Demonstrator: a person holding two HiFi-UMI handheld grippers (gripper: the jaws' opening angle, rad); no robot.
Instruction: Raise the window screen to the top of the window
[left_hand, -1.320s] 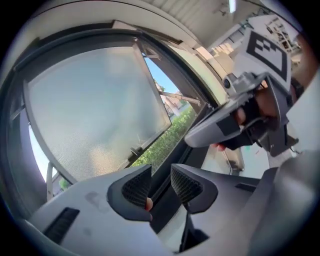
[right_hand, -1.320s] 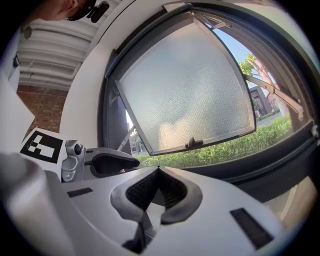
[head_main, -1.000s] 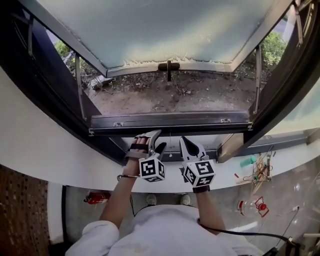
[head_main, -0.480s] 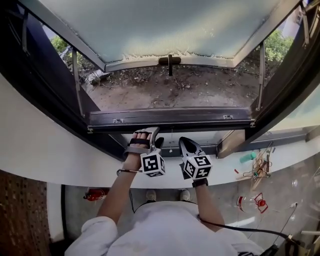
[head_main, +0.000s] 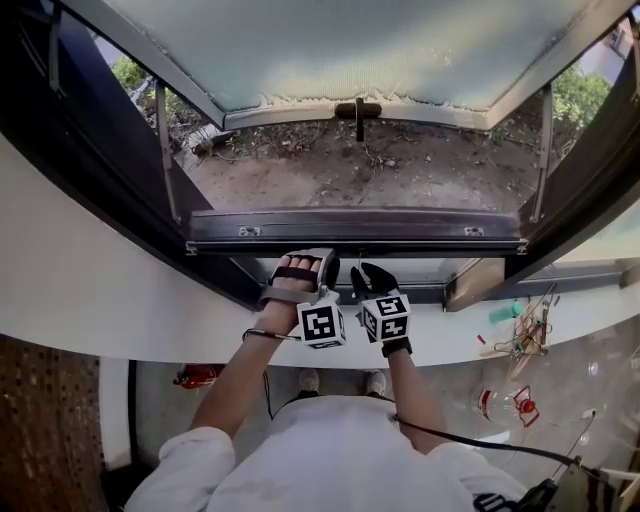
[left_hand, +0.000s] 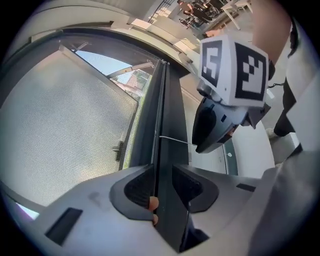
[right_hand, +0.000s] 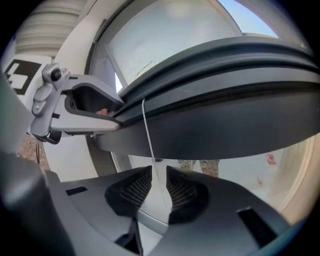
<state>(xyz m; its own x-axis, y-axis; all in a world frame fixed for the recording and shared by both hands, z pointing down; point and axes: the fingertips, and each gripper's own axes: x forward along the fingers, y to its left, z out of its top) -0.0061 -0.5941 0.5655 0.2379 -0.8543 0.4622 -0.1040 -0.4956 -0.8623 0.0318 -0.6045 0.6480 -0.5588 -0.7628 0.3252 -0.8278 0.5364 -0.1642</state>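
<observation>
The window screen's dark bottom bar runs across the window opening, with pale mesh behind it. My left gripper reaches up to the bar's lower edge. In the left gripper view its jaws have just been closing, and the gripper has both pads against the bar between them. My right gripper sits just right of it, below the bar. Its jaws stand a narrow gap apart, and a thin white cord hangs from the bar down into that gap.
The outer window pane hangs open outward with a handle at its lower edge, over bare soil. Metal stays flank the opening. A white sill curves below. Small red and green items lie at the right.
The left jaws have closed from wide open onto the bar's edge. The right gripper has dropped and drawn in beside the left one, with its jaws now closer together.
</observation>
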